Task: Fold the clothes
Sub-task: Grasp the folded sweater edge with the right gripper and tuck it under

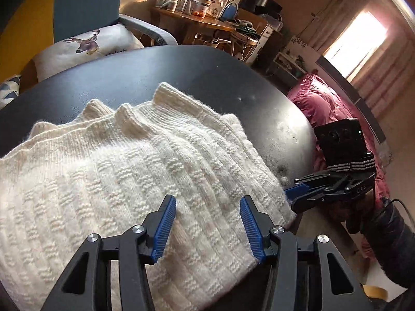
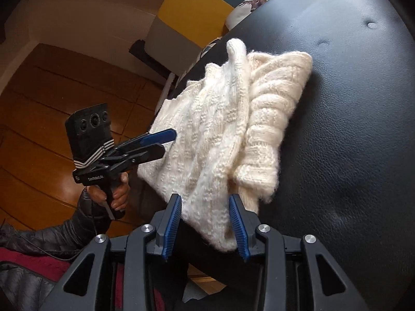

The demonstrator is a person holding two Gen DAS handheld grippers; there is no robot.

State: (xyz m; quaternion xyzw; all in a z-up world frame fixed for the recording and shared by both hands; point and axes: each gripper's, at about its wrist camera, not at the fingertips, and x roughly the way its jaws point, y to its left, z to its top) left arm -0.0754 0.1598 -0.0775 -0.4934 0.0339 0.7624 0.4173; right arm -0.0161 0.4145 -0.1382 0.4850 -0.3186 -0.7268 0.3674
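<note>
Here, a cream, chunky-knit sweater (image 1: 124,171) lies folded in layers on a black leather-topped counter (image 1: 202,75), near its front edge. The left hand-held gripper (image 1: 207,220) hovers open above the knit; the right hand-held gripper (image 2: 205,223) hovers open at its near corner, seemingly tidying.

Your left wrist view takes warm daylight from the blown-out window (image 1: 355,44) at far right. Glare sheens the black desk (image 1: 280,119), and the white sweater (image 2: 220,129) reads bright. Both fisheye views bend hard and darken at the edges.
</note>
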